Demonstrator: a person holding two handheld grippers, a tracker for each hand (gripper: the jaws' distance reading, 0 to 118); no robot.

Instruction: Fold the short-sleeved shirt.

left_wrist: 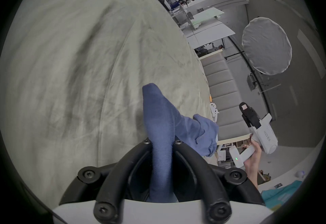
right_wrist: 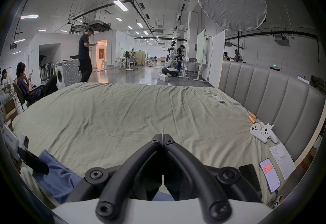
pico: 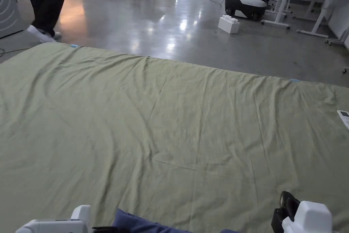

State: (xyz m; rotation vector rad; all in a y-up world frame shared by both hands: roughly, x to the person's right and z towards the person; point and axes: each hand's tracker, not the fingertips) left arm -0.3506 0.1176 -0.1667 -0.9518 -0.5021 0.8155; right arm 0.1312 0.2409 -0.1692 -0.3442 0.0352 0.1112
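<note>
Blue shirt [pico: 143, 225] bunched at the near edge of the green bedsheet [pico: 170, 124].
Left gripper view: left gripper [left_wrist: 161, 143] pinches a shirt fold between both jaws. Right gripper view: right gripper [right_wrist: 162, 137] has its tips pressed together on nothing, with the shirt lower left.

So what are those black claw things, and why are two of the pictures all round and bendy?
Those claws are the jaws of two hand-held grippers. A person holds one in each hand, and you can see a hand holding the right gripper in the left gripper view. Each gripper carries a wide-eyed camera, which bends the picture. The flat picture comes from a camera on the person's head. The left gripper is pinching a blue shirt. The right gripper's jaws are closed with nothing between the tips. Below lies a big green sheet on a bed, with a white game controller and a phone near its edge.
</note>
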